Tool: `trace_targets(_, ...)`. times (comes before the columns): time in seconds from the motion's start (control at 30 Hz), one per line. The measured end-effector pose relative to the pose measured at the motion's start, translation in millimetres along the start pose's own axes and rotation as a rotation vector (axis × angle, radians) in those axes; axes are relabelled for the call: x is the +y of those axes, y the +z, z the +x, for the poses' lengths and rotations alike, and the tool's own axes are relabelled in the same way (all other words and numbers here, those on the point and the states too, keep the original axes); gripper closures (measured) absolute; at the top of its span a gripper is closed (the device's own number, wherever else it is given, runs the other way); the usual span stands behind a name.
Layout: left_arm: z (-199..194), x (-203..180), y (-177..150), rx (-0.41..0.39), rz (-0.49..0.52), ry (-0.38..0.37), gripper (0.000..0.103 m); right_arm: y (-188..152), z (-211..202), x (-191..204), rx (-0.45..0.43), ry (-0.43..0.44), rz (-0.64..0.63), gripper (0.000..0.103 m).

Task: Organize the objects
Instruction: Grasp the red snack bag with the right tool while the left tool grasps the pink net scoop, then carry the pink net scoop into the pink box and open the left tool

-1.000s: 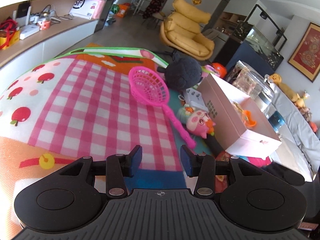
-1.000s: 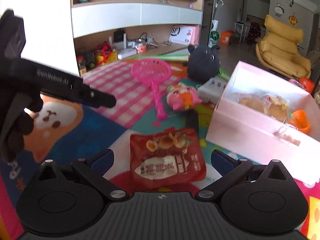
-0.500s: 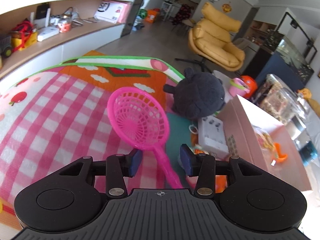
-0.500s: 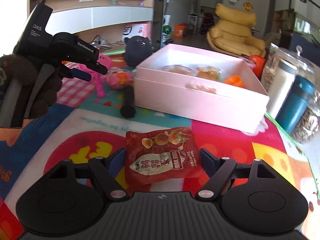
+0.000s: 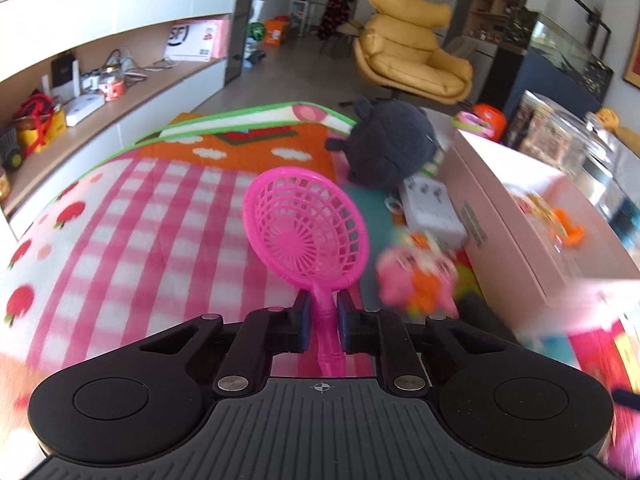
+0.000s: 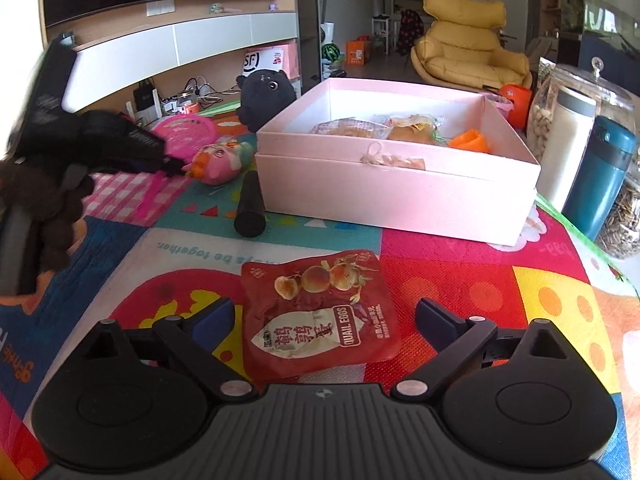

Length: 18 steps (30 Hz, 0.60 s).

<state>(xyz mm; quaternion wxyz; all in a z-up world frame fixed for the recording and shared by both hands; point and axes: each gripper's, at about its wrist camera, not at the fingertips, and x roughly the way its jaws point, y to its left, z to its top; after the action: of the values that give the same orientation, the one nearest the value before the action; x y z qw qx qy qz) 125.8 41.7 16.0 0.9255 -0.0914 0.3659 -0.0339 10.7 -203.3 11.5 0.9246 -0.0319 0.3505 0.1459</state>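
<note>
Two grippers were in play over a bright patterned play mat (image 6: 460, 264). We found the left gripper (image 5: 322, 322) clamped tight on the handle of a pink plastic scoop net (image 5: 308, 228): a round, shallow basket of open lattice with spokes fanning from its centre, on a thin translucent pink handle that ran back between the pads. The basket sat above the mat's pink-and-white checked patch, towards the far edge of the mat.

The right gripper (image 6: 324, 318) had its jaws opening, and they stood wide. Between them, flat on a red patch near the mat's front edge, lay a red foil snack pouch (image 6: 320, 316) printed with brown eggs and the words QUAIL EGGS; we saw the pads clear of both its sides.

Beyond the pouch stood an open pink box (image 6: 396, 188), towards the mat's right edge, with wrapped buns and an orange piece inside. A black cylinder (image 6: 250, 204) lay just beside the box's near left corner. A pink-and-orange plush toy (image 6: 218, 160) lay left of it, and a dark plush (image 6: 266, 94) sat behind at the mat's far edge. A teal tumbler (image 6: 600, 184) stood at the right edge, beside glass jars. In the right view we noted a dark gloved hand (image 6: 48, 200) carrying the left gripper.
</note>
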Motion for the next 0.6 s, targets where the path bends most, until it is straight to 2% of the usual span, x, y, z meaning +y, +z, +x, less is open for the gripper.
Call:
trace_targets(0.17,-38,-7,-37,0.005,0.063,-0.021,0.087,-3,-6,10,-0.037,-0.005,-0.057,0.006)
trace_targets(0.3,-60,-14,-59,0.014,0.095,-0.035,0.087,-3,-10,8,-0.061,-0.002,-0.051,0.004)
trace_targets(0.43,-71,-20,-73,0.012,0.135,-0.038,0.086,0,-6,7,-0.024,-0.019,-0.041,0.004)
trace_targets(0.6,-72,-19,-76,0.000,0.110,-0.038,0.085,2,2,2,0.021,-0.032,-0.008,0.004)
